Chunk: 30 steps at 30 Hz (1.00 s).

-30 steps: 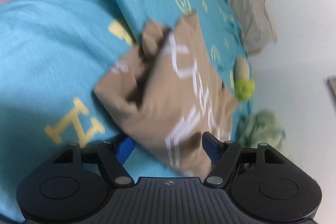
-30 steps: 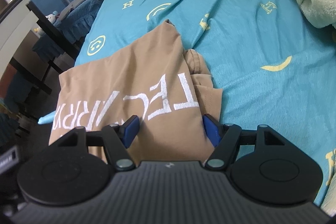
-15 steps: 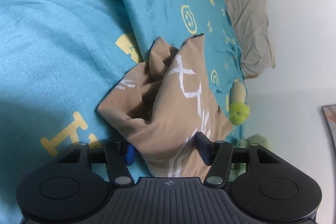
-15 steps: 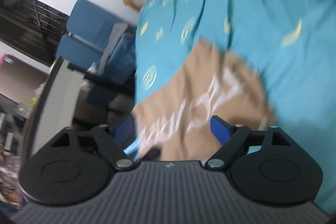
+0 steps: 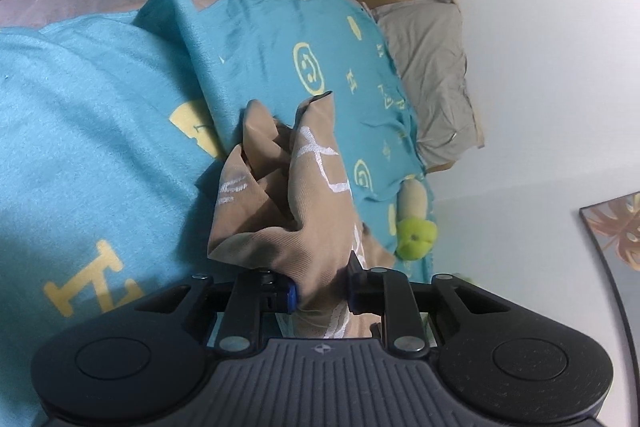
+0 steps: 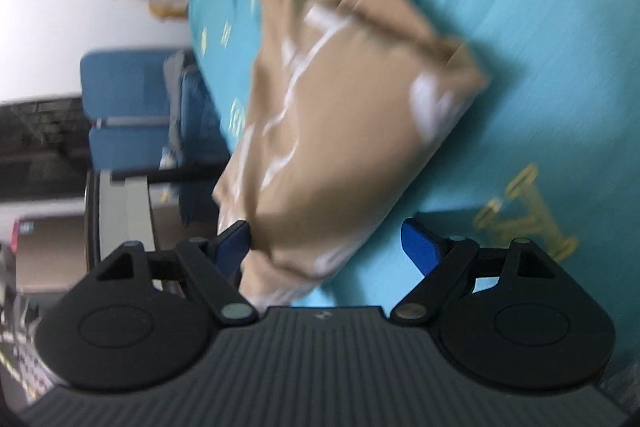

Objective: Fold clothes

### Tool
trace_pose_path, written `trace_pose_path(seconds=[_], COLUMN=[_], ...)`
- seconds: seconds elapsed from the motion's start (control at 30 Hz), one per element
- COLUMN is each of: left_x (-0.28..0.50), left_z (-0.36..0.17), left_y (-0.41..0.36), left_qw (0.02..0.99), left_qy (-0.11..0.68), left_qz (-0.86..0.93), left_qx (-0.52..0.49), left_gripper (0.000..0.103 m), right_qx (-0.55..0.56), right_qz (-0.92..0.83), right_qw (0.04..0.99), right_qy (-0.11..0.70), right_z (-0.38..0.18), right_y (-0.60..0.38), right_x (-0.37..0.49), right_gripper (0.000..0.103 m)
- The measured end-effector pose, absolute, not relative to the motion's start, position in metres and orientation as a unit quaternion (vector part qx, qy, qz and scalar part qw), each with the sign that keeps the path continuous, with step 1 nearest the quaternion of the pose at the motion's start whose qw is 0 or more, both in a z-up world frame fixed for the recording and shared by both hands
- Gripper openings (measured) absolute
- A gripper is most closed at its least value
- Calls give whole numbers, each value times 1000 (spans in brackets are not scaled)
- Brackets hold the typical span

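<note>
Tan fabric fills the near foreground of both wrist views. The left gripper point(image 5: 322, 293) is closing its blue-padded jaws on a bunched fold of the tan shirt point(image 5: 296, 203), with cloth pinched between the pads. From there the shirt rises in crumpled ridges, creased and twisted, with white printed lettering running along it. The right gripper point(image 6: 326, 241) has its jaws spread wide; one edge of the same shirt point(image 6: 344, 131) lies between them, the left pad touching the cloth and the right pad well clear over the bedding. In this blurred view the shirt looks like a loosely folded bundle. It lies on a teal bedspread point(image 5: 88, 131) patterned with yellow letters and smiley faces. Farther off sit a lime-green plush toy point(image 5: 416, 235), a grey pillow point(image 5: 432, 75) against a white wall, and a blue chair point(image 6: 124, 115).
</note>
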<state>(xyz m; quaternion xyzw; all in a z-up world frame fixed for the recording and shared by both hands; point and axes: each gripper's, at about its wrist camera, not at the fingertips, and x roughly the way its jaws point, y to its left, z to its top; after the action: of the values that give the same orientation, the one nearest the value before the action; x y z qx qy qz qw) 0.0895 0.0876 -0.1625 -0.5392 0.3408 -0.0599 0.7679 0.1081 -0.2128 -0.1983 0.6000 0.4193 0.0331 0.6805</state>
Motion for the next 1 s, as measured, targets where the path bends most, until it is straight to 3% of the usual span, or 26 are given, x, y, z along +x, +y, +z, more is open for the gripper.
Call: trace_pose_path(seconds=[0.1,0.17,0.2,0.23,0.33,0.5,0.7,1.0], left_x=[87,85,85,86,85,77,74,117], left_z=[-161,-160,-158,-156,-147,-122,-54,71], left_y=[88,88,88,87,87,89,62,-104], left_qw=[766,768,771,775,779,767,768,775], left_qy=[337,333,331,329,324,326,327,328], left_qz=[-62,-63,-64,-66,-73,-87,-127,-242], left_qx=[-544,-543,-540,-536,-533,-546,-535,-483], left_gripper=[22,22,22,22,22,21,21,21], right_qx=[608,600,594,586,568,562,563,554], right_qz=[8,8,11,14,24,41,56,28], right_qw=[697,710,716,723,742,757,773,811], right_qy=[380,367,367,365,356,331,287,187], right_z=[-197,-191,-189,-185,-175,-146,-90,30], right_y=[-222,-226,-226,-225,-221,-227,-260,-399], right_x=[102,102,103,104,103,88,71,50], right_gripper=[83,62,56,42,30,25,24,24])
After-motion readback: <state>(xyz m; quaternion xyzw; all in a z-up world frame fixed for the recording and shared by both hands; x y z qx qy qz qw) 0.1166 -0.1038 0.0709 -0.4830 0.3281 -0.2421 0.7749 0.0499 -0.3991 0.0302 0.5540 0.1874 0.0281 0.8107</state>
